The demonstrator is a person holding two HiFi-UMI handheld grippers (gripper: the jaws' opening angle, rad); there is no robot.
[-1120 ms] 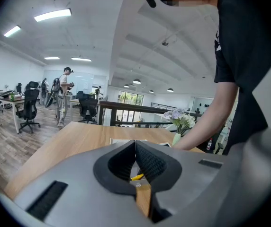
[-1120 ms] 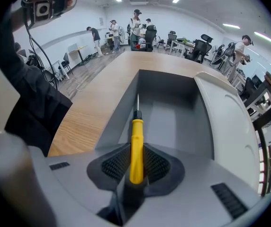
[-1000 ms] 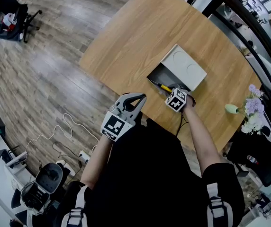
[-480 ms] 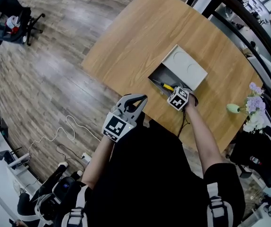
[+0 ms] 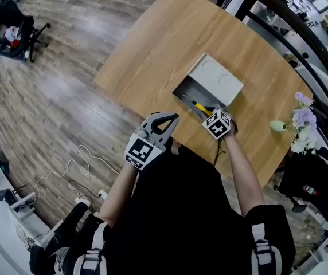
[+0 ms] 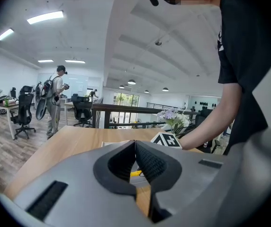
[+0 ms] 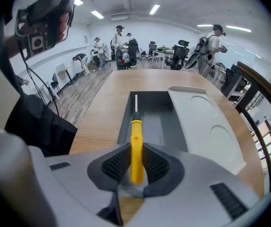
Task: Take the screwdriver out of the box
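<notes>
Screwdriver [image 7: 136, 141] sits pinched in the right gripper [image 7: 136, 165]; raise it steadily so its shaft clears the box [image 7: 124, 119]

Right gripper [image 7: 135, 163] is tipped steeply down at the end of a stretched-out forearm [image 5: 239, 166]. Its jaws are clamped on the yellow handle of the screwdriver [image 7: 136, 141], with the shaft sticking out past the tips. Left gripper [image 6: 135, 161] is tucked in close to the torso, nearly level, jaws pressed together with nothing between them.
</notes>
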